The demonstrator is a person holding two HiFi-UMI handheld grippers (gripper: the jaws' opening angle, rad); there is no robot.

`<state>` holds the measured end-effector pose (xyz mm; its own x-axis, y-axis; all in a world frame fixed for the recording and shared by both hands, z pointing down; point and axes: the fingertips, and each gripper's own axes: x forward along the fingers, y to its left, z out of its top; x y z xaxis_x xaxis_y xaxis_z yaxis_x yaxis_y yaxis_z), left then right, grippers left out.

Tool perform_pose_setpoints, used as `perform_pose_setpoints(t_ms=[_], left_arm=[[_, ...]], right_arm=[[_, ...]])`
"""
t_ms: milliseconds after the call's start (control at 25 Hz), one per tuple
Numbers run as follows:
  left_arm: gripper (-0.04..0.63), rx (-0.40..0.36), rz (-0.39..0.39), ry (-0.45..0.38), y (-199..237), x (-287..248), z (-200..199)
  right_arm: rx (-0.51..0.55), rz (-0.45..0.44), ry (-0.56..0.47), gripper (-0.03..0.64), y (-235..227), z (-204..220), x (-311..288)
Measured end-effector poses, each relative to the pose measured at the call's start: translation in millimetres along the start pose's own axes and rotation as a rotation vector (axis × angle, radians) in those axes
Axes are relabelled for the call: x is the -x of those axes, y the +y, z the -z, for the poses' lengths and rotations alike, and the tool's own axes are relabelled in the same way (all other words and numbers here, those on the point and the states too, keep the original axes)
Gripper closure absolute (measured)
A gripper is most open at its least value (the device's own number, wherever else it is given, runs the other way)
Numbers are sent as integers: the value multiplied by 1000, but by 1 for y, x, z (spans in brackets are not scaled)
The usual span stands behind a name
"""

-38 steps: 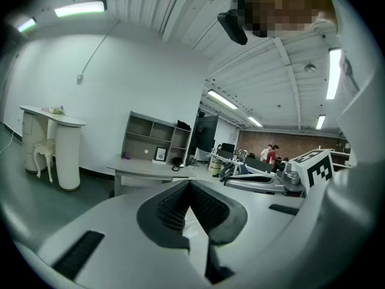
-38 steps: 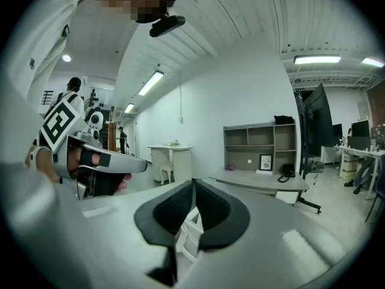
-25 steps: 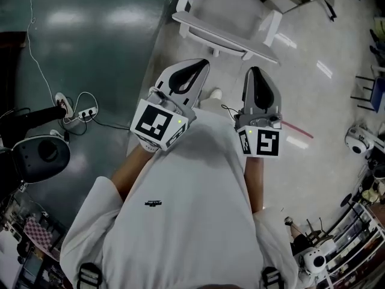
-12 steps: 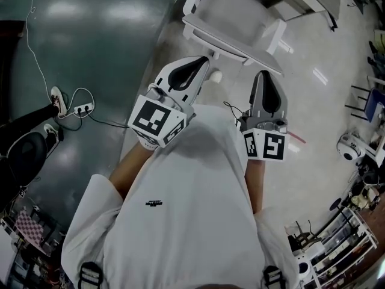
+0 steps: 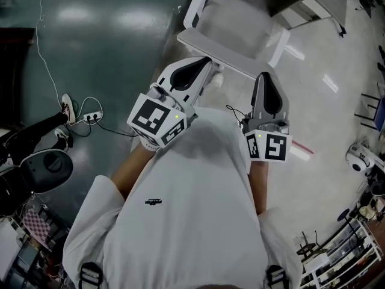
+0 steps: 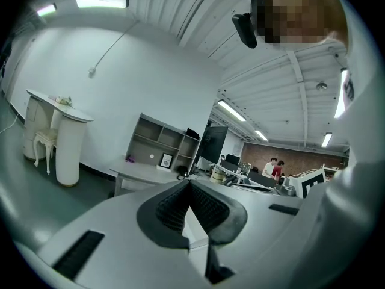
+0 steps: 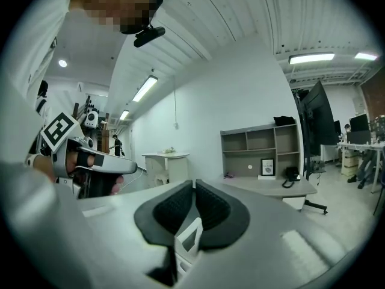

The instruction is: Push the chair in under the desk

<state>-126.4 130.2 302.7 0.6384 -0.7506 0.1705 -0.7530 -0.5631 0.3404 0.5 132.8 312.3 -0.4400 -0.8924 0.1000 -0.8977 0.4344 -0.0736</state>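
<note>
A white chair [image 5: 237,17] stands straight ahead of me with its backrest rail [image 5: 222,48] nearest. The edge of a desk [image 5: 304,2] shows beyond it at the top right. My left gripper [image 5: 206,63] is shut and empty, its tip just short of the rail's left part. My right gripper [image 5: 263,76] is also shut and empty, right up against the rail's right end; I cannot tell whether it touches. The left gripper [image 6: 189,184] has its pads together in its own view. So does the right gripper [image 7: 194,184], with a bit of the white chair [image 7: 189,241] below it.
A power strip with cables [image 5: 89,111] and someone's shoe [image 5: 67,107] lie on the dark floor at left, near a round black base [image 5: 48,167]. A white device [image 5: 360,159] and racks [image 5: 340,261] stand at right. Ahead are a grey desk [image 7: 274,188] and a shelf unit [image 6: 162,146].
Both grippers have moved forward toward the chair, so the gap to its backrest rail has shrunk. The jaws of both have stayed shut.
</note>
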Motion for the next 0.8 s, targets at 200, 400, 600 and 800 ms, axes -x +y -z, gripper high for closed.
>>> perform_pose_setpoints(t_ms=[200,400,600,800], left_arm=[[588,-29,-18,19,5,-40,-10],[588,-100,-27,29,2,-79,-17],[588,-138,-38,59,8,-94,-18],[588,-169,-12,114,13,-107,-14]], right_arm=[[-20,-6,-15,603,-41,-3,-20],[-86,-26,-27,603,-75,7,-35],[-85,-76,-35,603,-78,5,-55],[-92,-75,-34,603,-88,-1,-61]])
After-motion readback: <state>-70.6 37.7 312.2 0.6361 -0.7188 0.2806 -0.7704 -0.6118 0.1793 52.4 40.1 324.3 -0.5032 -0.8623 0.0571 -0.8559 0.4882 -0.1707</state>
